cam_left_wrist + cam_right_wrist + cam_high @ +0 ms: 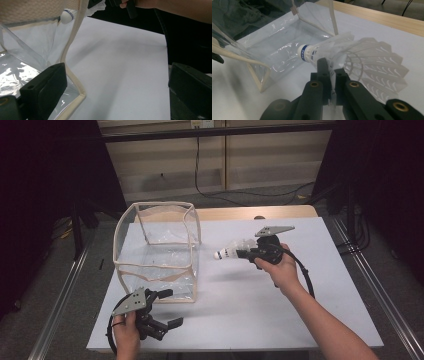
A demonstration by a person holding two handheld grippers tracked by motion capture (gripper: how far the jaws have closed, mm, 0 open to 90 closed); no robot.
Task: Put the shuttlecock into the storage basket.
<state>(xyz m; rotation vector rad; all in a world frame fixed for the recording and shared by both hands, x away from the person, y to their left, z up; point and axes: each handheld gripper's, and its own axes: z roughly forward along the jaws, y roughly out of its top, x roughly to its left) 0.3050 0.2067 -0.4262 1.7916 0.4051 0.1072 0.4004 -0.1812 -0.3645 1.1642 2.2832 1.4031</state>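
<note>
A white shuttlecock [229, 251] with a blue band at its cork hangs above the white table, cork pointing left toward the clear bag. My right gripper [245, 253] is shut on its feather skirt [367, 62], the jaws pinching the feathers. The shuttlecock's cork [65, 16] shows behind the bag's seam in the left gripper view. The clear plastic bag [157, 251] with cream edging stands open-topped at the table's left. My left gripper [169, 308] rests open near the table's front left edge, by the bag's near corner [75, 100], with nothing between its fingers.
The white board [280, 310] covers a wooden table whose far edge [240, 213] shows. Metal rails [380, 295] run along both sides. Cables lie on the floor behind.
</note>
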